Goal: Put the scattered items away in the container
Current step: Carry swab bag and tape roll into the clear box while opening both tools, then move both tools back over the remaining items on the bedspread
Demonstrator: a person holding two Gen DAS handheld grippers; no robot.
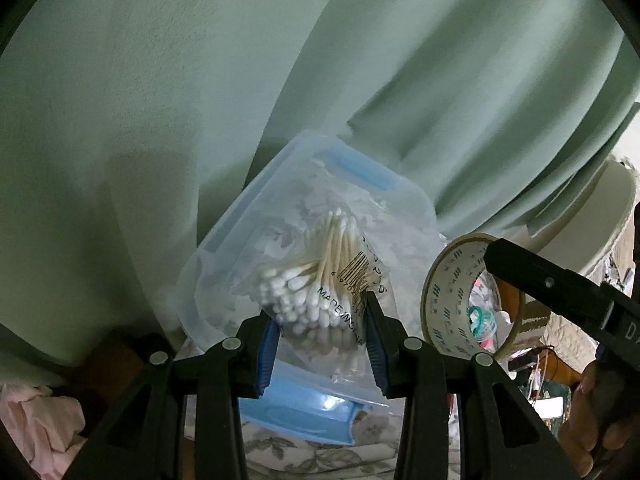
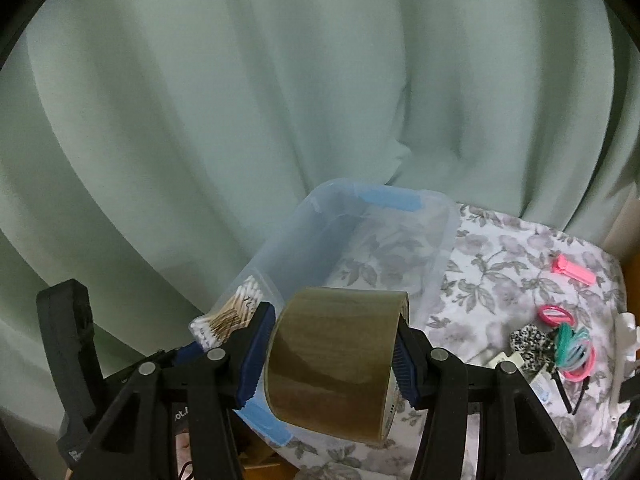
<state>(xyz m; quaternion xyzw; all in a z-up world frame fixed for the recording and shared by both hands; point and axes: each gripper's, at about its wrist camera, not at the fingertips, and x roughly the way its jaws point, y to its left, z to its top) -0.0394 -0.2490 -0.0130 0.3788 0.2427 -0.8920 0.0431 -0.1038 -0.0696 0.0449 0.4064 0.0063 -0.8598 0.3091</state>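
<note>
My left gripper [image 1: 322, 344] is shut on a clear bag of cotton swabs [image 1: 320, 276], which hangs over the clear plastic container [image 1: 224, 240] with blue latches. My right gripper [image 2: 334, 354] is shut on a roll of brown packing tape [image 2: 336, 360], held at the container's [image 2: 304, 240] near right rim. The tape roll [image 1: 452, 296] also shows at the right of the left wrist view, and the swab bag [image 2: 230, 316] at the lower left of the right wrist view. Inside, the container shows only its bare bottom.
A floral cloth [image 2: 500, 264] covers the table. On it to the right lie a pink clip [image 2: 572, 270], pink and teal hair ties [image 2: 572, 344] and a leopard-print scrunchie [image 2: 528, 340]. A pale green curtain [image 2: 280, 100] hangs close behind the container. A white tub [image 1: 592, 216] stands far right.
</note>
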